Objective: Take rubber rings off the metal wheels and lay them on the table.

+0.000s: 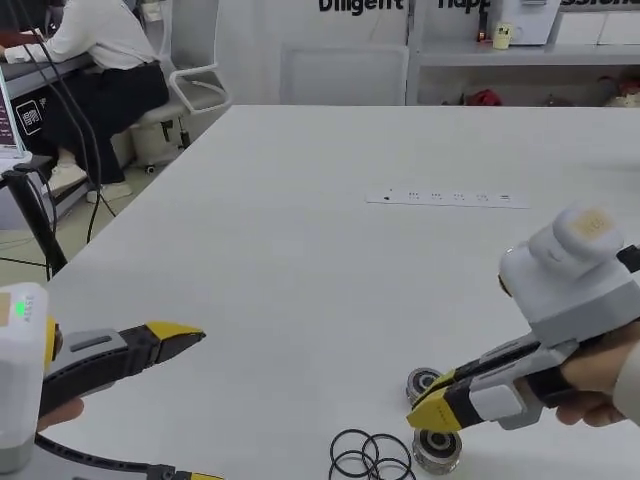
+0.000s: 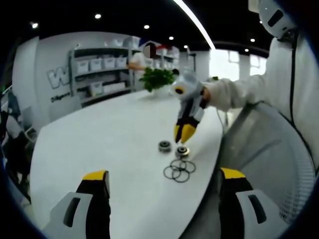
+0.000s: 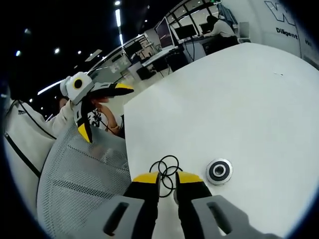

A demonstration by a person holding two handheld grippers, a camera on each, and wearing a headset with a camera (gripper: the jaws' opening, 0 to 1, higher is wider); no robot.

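Observation:
Two metal wheels stand near the white table's [image 1: 300, 250] front edge, one [image 1: 423, 382] farther back and one [image 1: 437, 452] nearer. Several black rubber rings [image 1: 368, 455] lie in a loose overlapping pile just left of the nearer wheel. My right gripper [image 1: 435, 412] hovers over the nearer wheel [image 2: 182, 151] with its yellow jaws almost together; I see nothing between them. In the right gripper view the jaws [image 3: 167, 178] point at the rings [image 3: 167, 168], with one wheel [image 3: 219, 171] to their right. My left gripper [image 1: 190, 405] is wide open and empty, off the table's left.
A flush socket strip [image 1: 445, 197] sits in the table's middle. A person sits at a desk at the far left [image 1: 100, 50] beside a white chair [image 1: 190, 80]. A grey mesh chair [image 3: 75, 184] stands against the front edge.

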